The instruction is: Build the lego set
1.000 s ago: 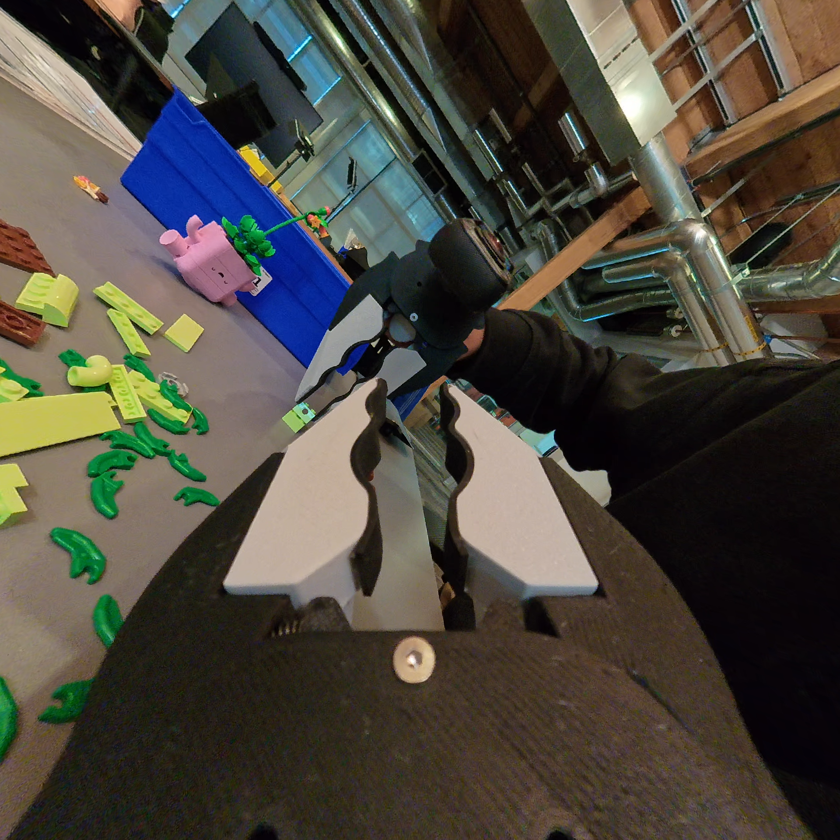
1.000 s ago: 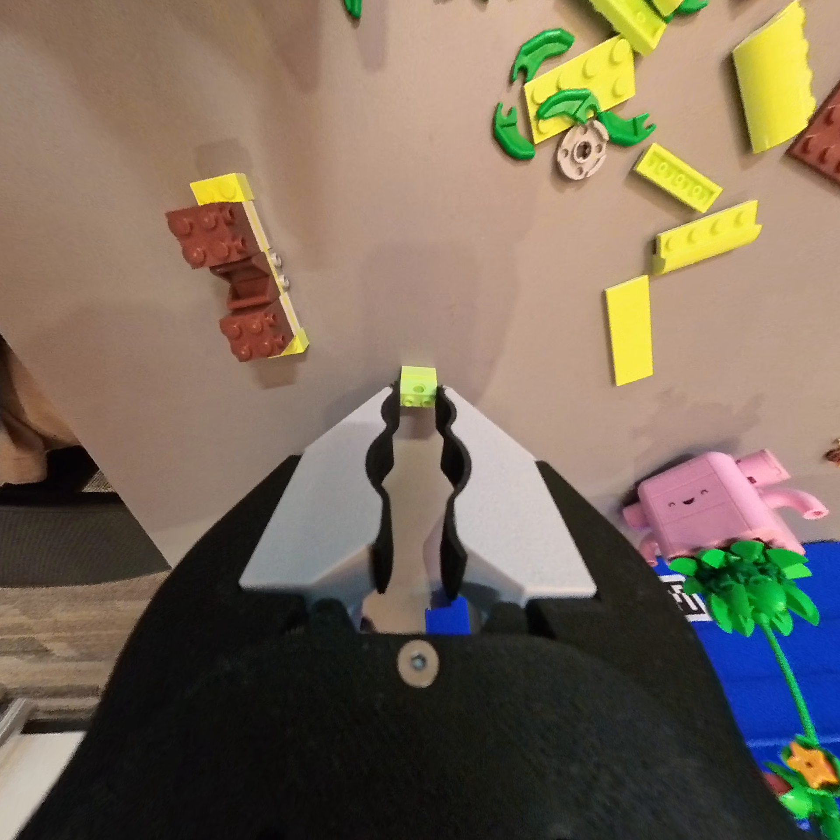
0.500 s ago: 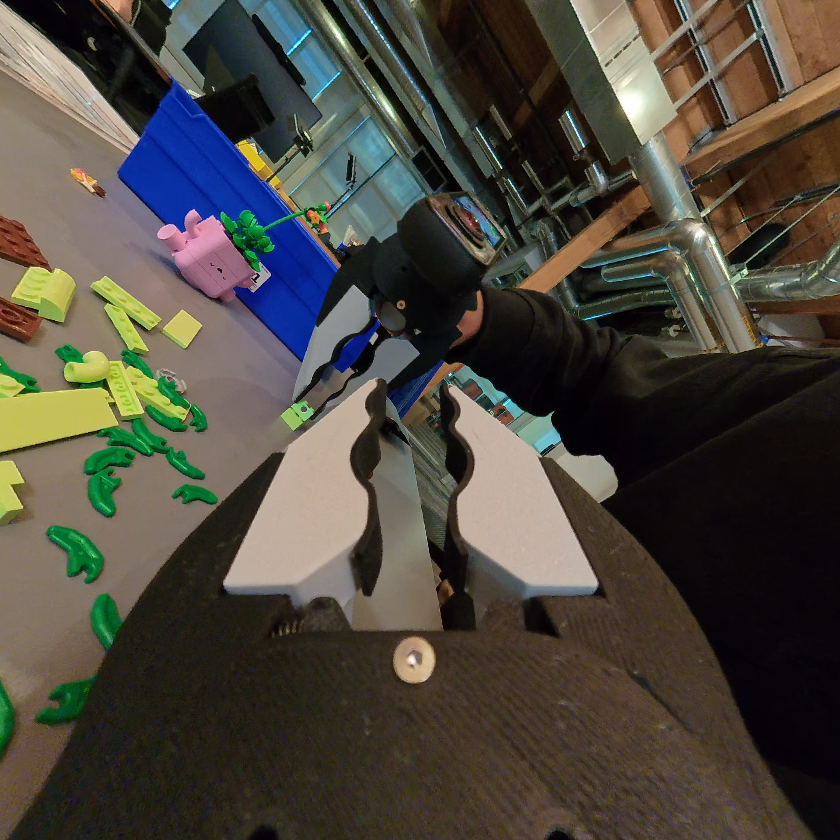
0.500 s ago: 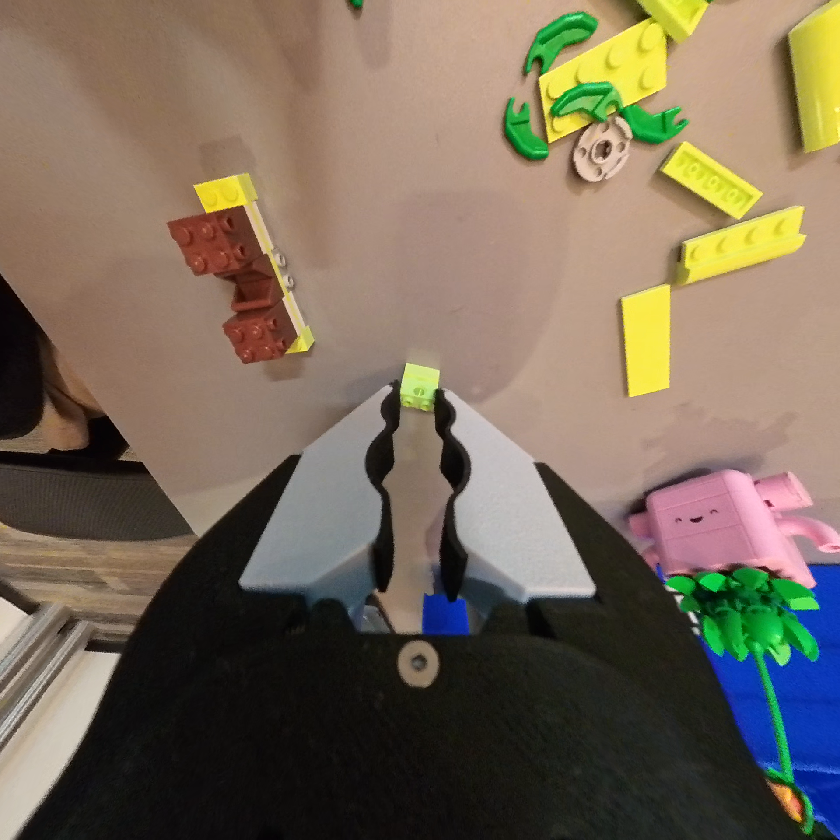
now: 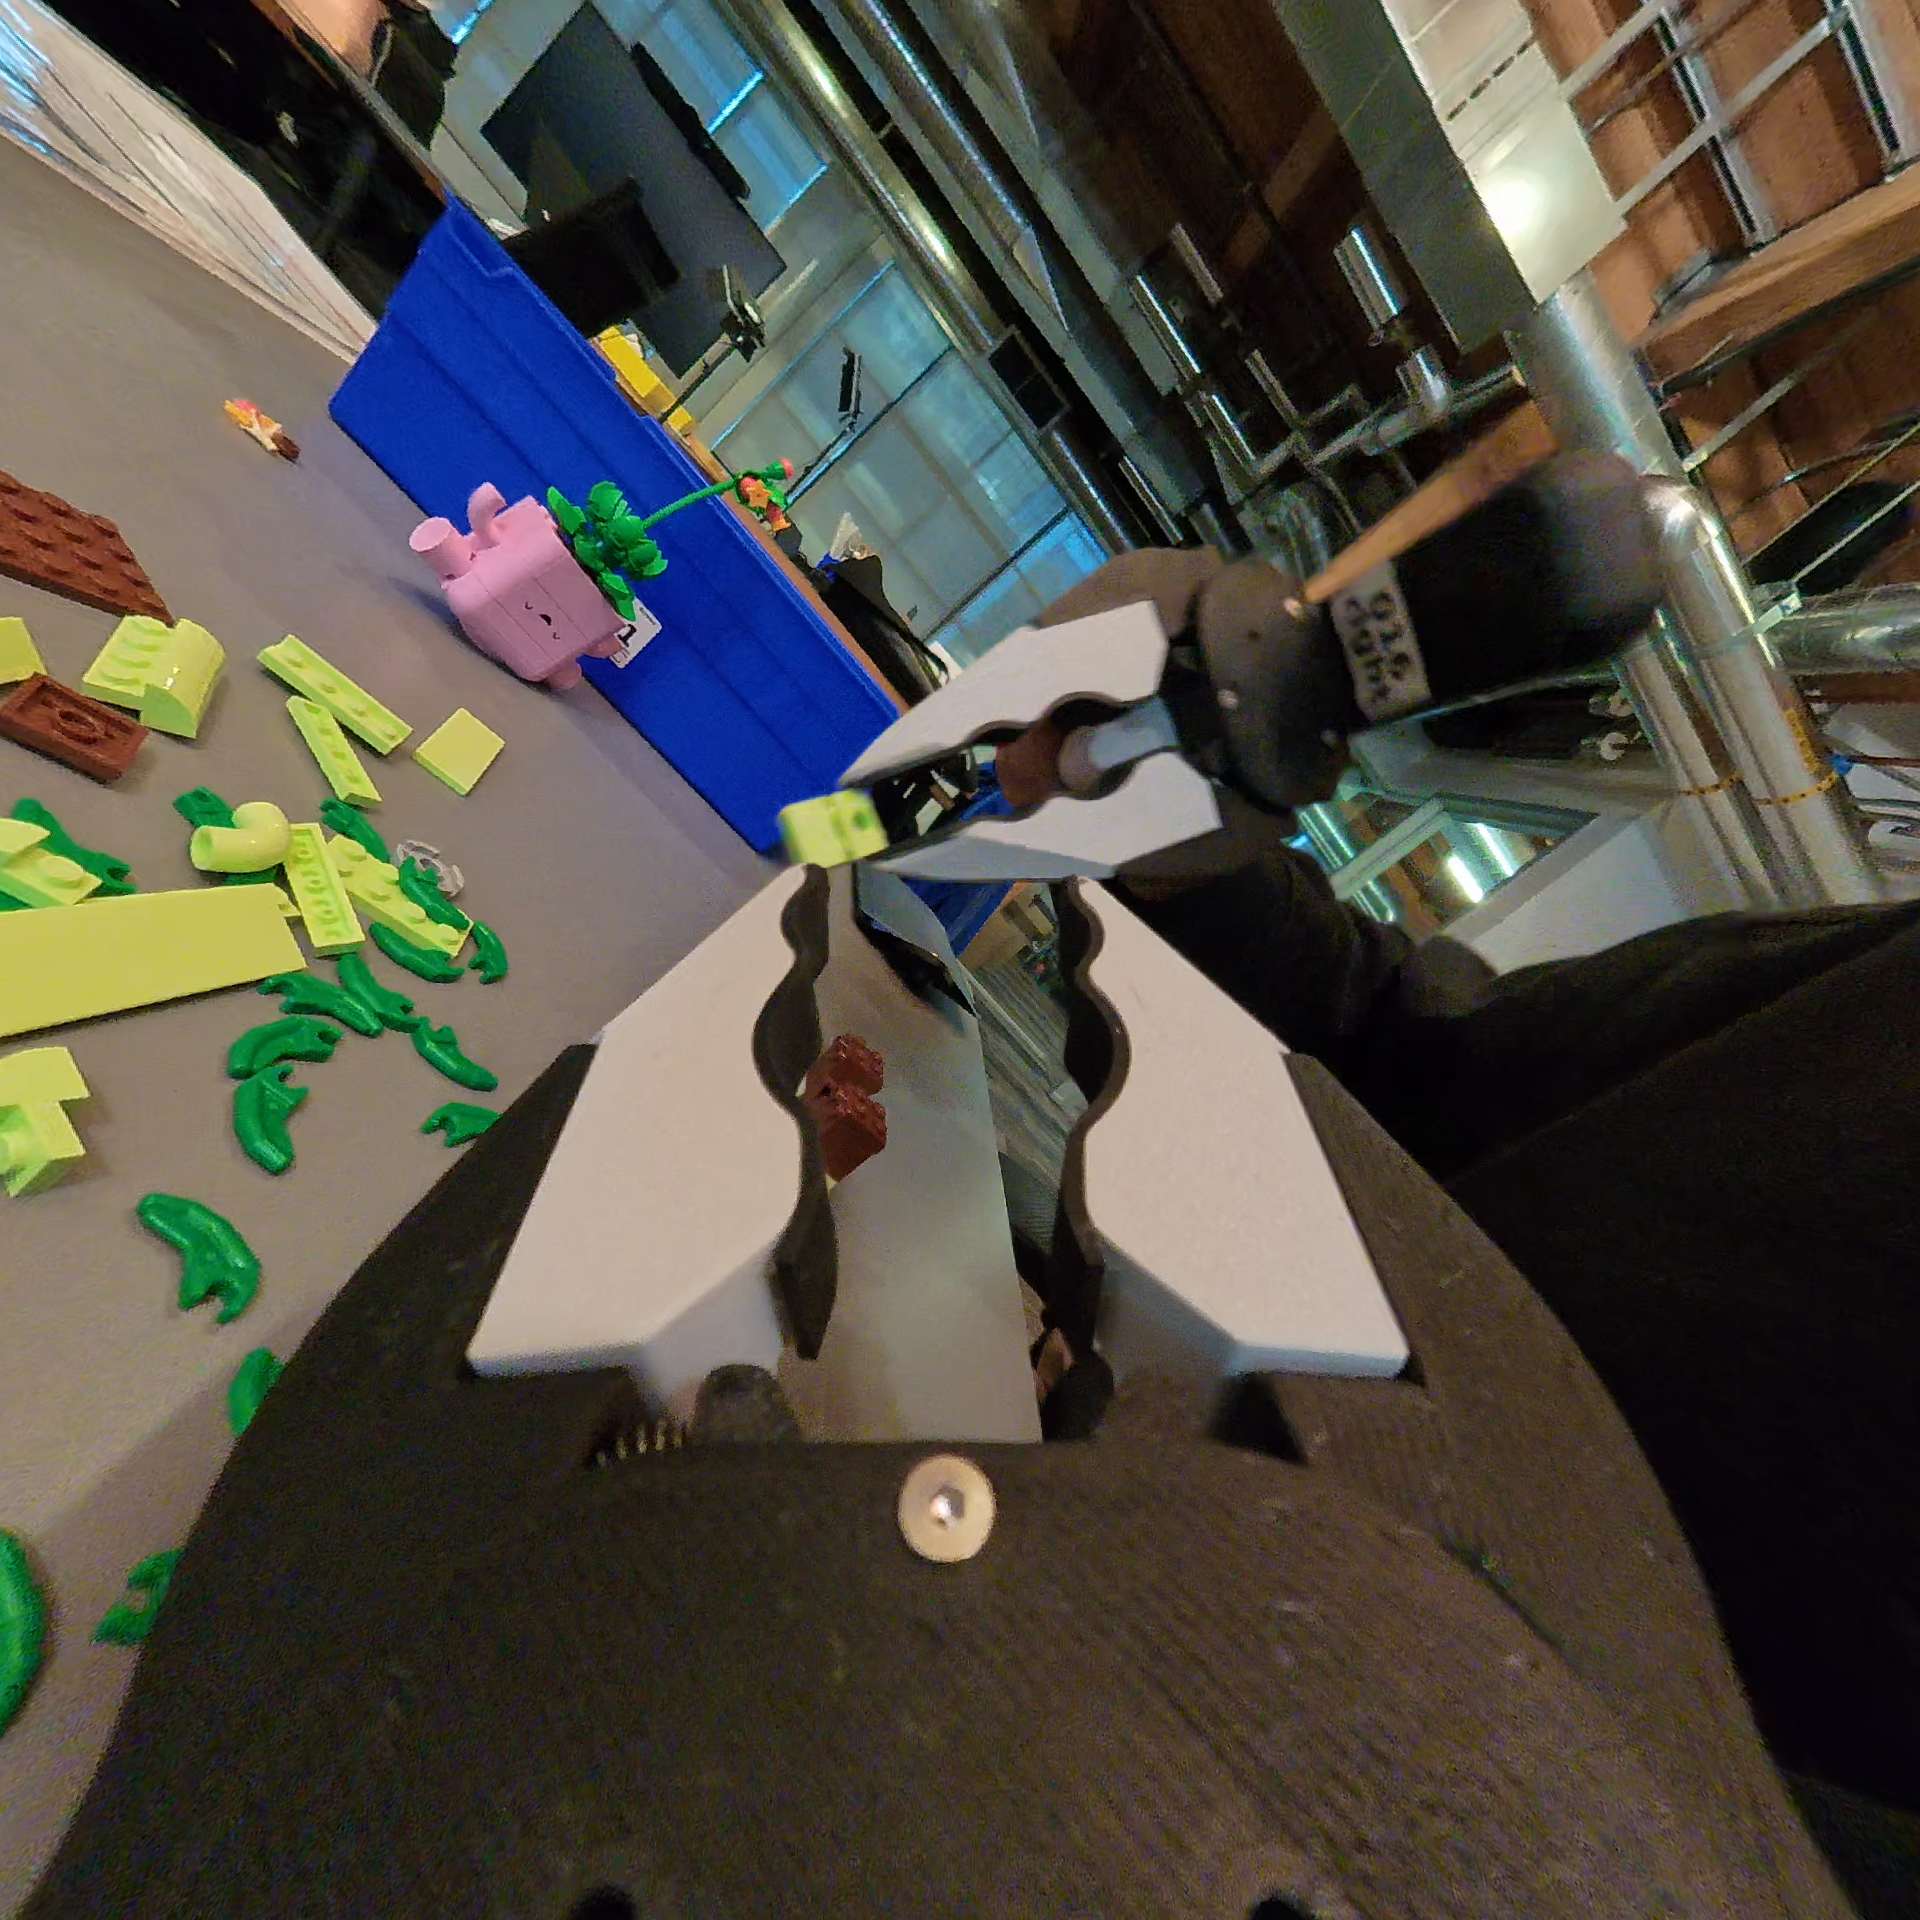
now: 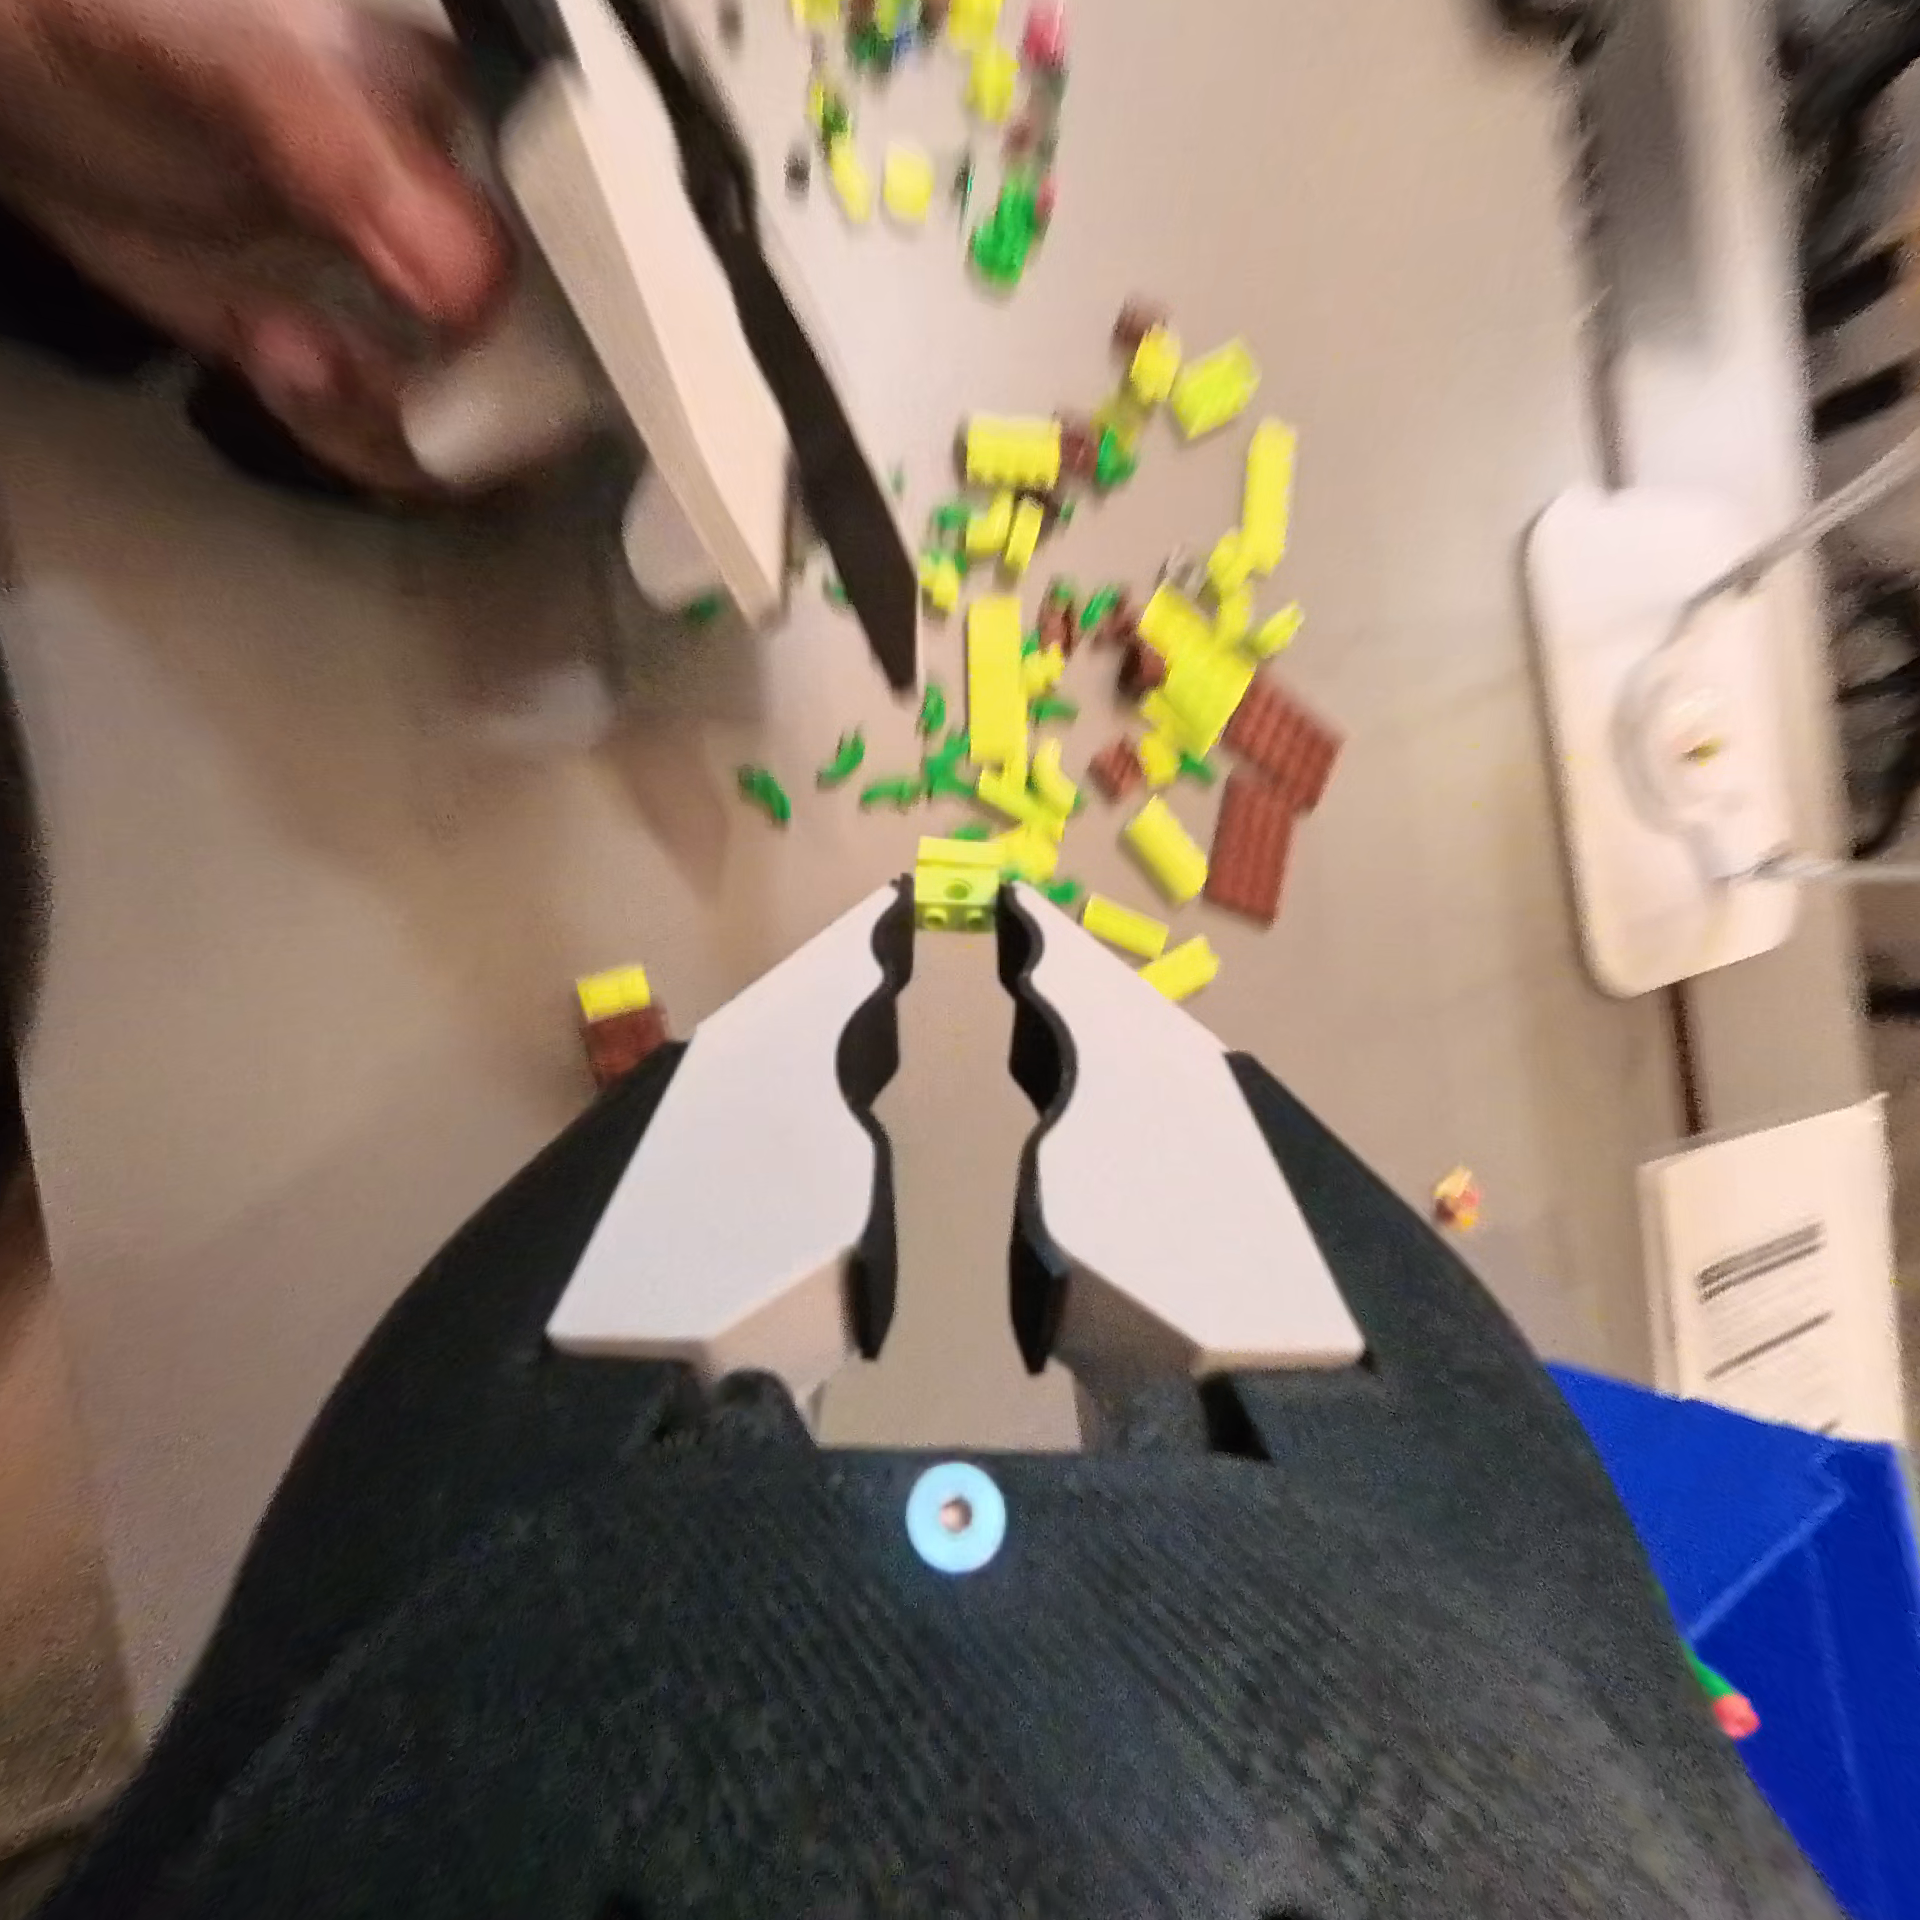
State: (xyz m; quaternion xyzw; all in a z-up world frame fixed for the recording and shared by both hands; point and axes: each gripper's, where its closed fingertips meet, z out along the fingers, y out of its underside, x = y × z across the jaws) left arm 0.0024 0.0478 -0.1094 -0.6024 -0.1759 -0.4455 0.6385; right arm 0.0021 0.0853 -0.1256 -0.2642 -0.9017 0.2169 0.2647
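the right gripper point(image 6: 956, 914) pinches a small lime-green brick point(image 6: 958, 900) at the very tips of its fingers, held up in the air above the grey table point(image 6: 416, 831). in the left wrist view the same brick point(image 5: 831, 828) shows at the tip of the right gripper point(image 5: 883, 821), which reaches in from the right and hangs just above the tips of the left gripper point(image 5: 940, 904). the left gripper's fingers stand spread apart with nothing between them; through their gap a reddish-brown assembly point(image 5: 847, 1101) lies on the table below. in the right wrist view that brown assembly, with a yellow piece on it point(image 6: 618, 1023), sits just left of the right gripper's body, and the left gripper point(image 6: 821, 623) reaches in from the upper left, a hand point(image 6: 260, 239) behind it, all blurred.

loose lime plates point(image 5: 135, 956), green leaf pieces point(image 5: 275, 1117) and brown plates point(image 5: 62, 545) lie scattered across the table. a pink pig-like figure point(image 5: 520, 597) with a green plant point(image 5: 608, 540) on it stands just beside a blue bin point(image 5: 582, 488). a white device point(image 6: 1652, 727) and a sheet of paper point(image 6: 1766, 1268) lie near the table's far edge in the right wrist view.
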